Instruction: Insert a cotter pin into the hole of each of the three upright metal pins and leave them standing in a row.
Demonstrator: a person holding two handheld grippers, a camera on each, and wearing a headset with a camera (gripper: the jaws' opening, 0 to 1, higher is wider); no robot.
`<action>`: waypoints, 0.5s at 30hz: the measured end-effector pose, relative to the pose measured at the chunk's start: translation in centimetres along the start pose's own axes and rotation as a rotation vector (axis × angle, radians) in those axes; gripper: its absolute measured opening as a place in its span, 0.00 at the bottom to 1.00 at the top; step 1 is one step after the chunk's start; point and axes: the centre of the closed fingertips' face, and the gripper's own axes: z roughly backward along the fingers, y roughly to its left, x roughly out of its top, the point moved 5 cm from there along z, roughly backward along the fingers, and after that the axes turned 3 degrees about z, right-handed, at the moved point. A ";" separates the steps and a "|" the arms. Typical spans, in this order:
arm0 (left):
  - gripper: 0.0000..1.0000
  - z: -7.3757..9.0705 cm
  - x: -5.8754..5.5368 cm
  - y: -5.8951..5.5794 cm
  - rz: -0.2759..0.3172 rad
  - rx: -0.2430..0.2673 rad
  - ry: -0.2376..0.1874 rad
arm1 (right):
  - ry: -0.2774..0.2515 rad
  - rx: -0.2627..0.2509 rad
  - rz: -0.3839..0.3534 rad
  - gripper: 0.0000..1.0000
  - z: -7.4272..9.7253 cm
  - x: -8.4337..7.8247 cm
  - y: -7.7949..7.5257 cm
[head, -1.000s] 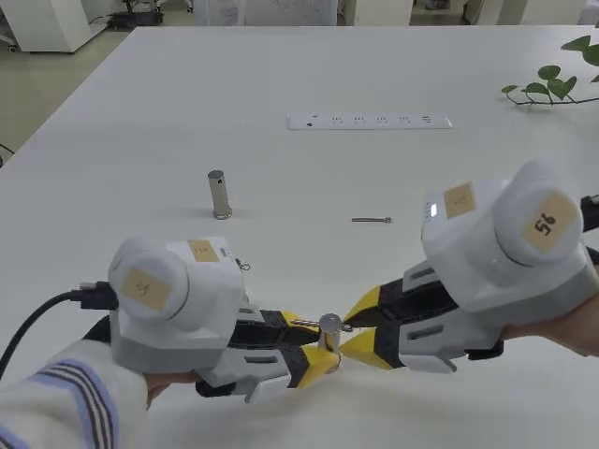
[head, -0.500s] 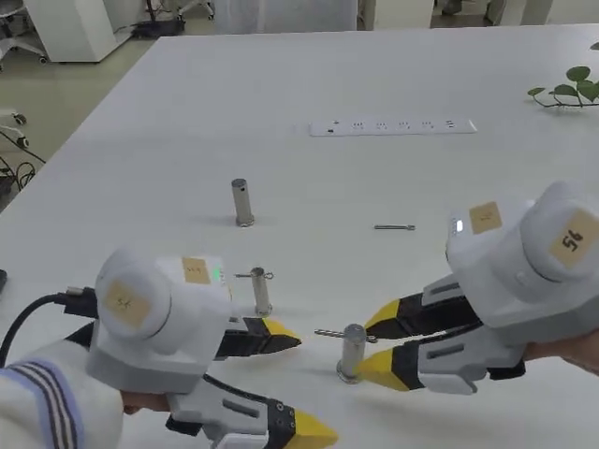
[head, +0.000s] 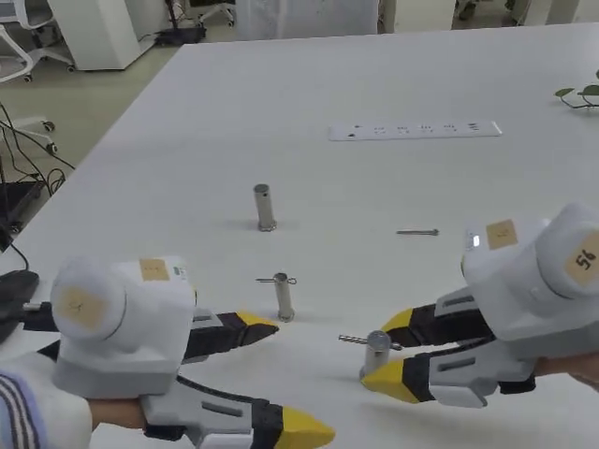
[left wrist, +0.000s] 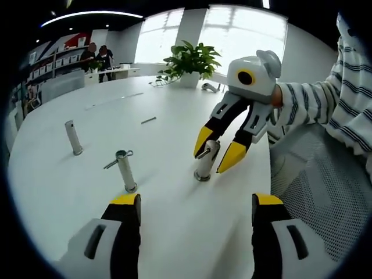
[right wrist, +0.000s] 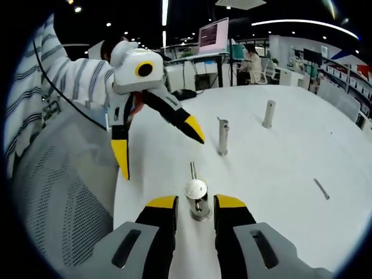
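Observation:
Three metal pins stand upright on the white table (head: 393, 84). The far pin (head: 265, 206) is bare. The middle pin (head: 284, 296) has a cotter pin through its top. So does the near pin (head: 377, 351), whose cotter pin (head: 354, 340) pokes out to the left. My right gripper (head: 384, 351) straddles the near pin (right wrist: 197, 197), jaws slightly apart with small gaps on both sides. My left gripper (head: 292, 379) is open wide and holds nothing, drawn back left of that pin (left wrist: 204, 161). A loose cotter pin (head: 417, 232) lies further back.
A white power strip (head: 415, 130) lies across the far middle of the table. Plant leaves (head: 580, 94) reach in at the right edge. Cables and an office chair show on the floor off the left edge.
My left gripper has let go of the near pin, opened wide and pulled back to the left. The right gripper stays at that pin. The head camera has shifted.

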 end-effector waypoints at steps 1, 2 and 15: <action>0.86 0.2 0.0 -0.1 -0.004 0.002 -0.002 | -0.002 0.002 0.000 0.26 0.0 0.0 0.0; 0.88 0.4 -0.1 -0.1 -0.002 0.006 -0.003 | -0.004 0.004 0.001 0.26 -0.1 0.0 0.1; 1.00 2.6 -1.6 -0.1 -0.011 0.061 0.035 | -0.035 0.011 0.034 0.23 -0.5 -0.3 0.1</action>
